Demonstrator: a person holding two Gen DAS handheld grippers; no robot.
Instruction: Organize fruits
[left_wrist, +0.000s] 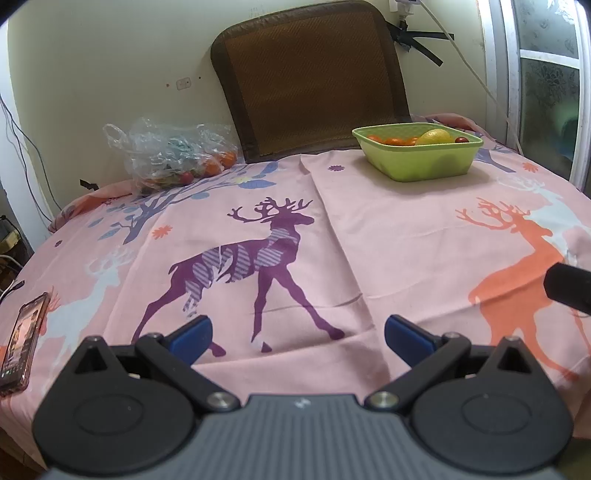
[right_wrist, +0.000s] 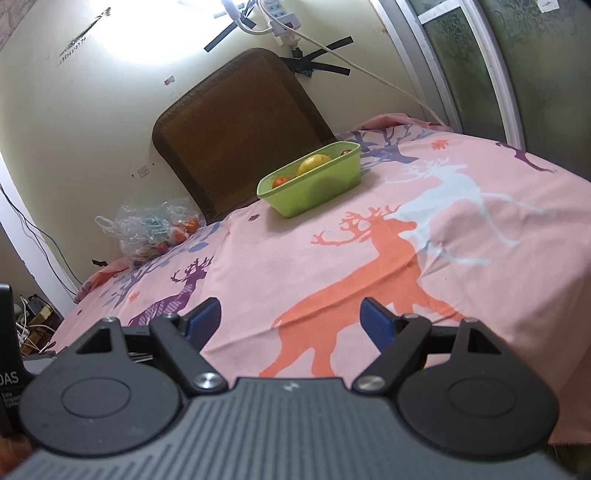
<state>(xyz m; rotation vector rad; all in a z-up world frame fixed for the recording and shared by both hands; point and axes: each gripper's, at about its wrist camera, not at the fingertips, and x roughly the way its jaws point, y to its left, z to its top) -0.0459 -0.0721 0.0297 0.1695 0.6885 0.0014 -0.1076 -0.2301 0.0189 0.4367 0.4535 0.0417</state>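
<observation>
A green bowl (left_wrist: 421, 162) stands at the far right of the pink deer cloth and holds a yellow lemon (left_wrist: 436, 136), small oranges (left_wrist: 397, 141) and a red fruit (left_wrist: 461, 139). It also shows in the right wrist view (right_wrist: 314, 188) with the lemon (right_wrist: 314, 163). A clear plastic bag (left_wrist: 170, 155) with more fruit lies at the far left; it shows in the right wrist view (right_wrist: 155, 229) too. My left gripper (left_wrist: 297, 338) is open and empty over the near cloth. My right gripper (right_wrist: 291, 317) is open and empty, far from the bowl.
A phone (left_wrist: 22, 347) lies at the cloth's near left edge. A brown mat (left_wrist: 310, 81) leans on the wall behind the bowl. A window frame (left_wrist: 517, 74) is at the right. Cables hang at the left edge (right_wrist: 33, 321). A dark part of the other gripper (left_wrist: 569, 288) shows at right.
</observation>
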